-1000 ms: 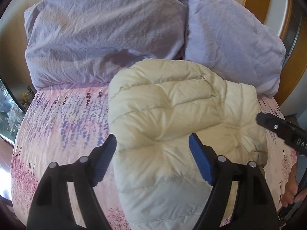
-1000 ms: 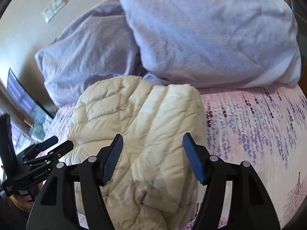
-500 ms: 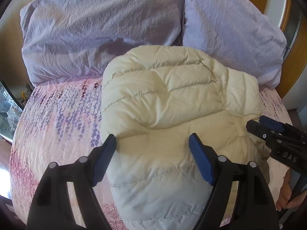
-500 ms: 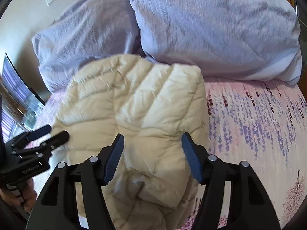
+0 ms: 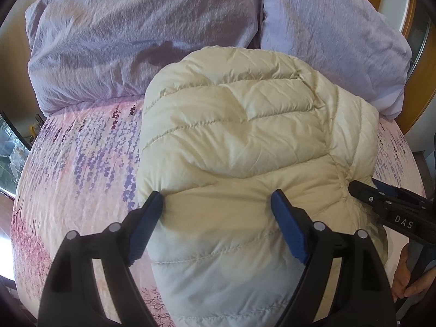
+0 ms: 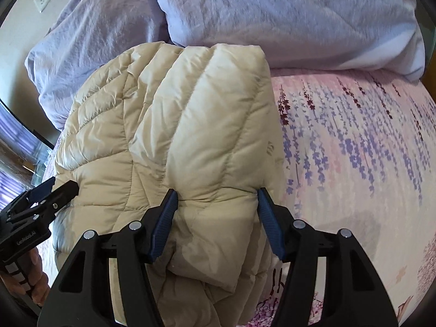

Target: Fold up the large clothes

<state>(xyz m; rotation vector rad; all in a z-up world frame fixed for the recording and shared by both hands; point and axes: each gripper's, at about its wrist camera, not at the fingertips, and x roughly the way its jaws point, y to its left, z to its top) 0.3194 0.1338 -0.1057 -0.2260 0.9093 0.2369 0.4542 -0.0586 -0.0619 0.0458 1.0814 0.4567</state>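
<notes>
At the near edge of the bed, low in the left wrist view, the left gripper (image 5: 215, 199) straddles the cream down jacket (image 5: 245, 136). Its jaws stand wide and have just been opening a touch more. Padding lies between them, the seven o'clock pad nudges the jacket's side edge, and nothing is pinched.

Over to the right gripper (image 6: 216, 193): it is about half spread, with both tips pushed down into the folded-over flap at the jacket's four o'clock corner. Fabric bulges between the pads, but I read that as pressing, not a clamp, so nothing is held there either.

The jacket itself sits folded in the middle of the floral bedsheet (image 5: 81, 163), and its top edge at twelve o'clock touches the lilac pillows (image 5: 136, 41).

Now the risks. This is slick, springy down fill. If the grippers lift off, the top layer could puff up and the fold could creep open. If they close on the shell only, the pads may slide off the smooth fabric or catch one layer, and the flap underneath would drag out crooked. Uneven timing between the two hands would skew the bundle. A folded end pushed towards twelve o'clock may ride up against the pillows and bunch instead of lying flat.
</notes>
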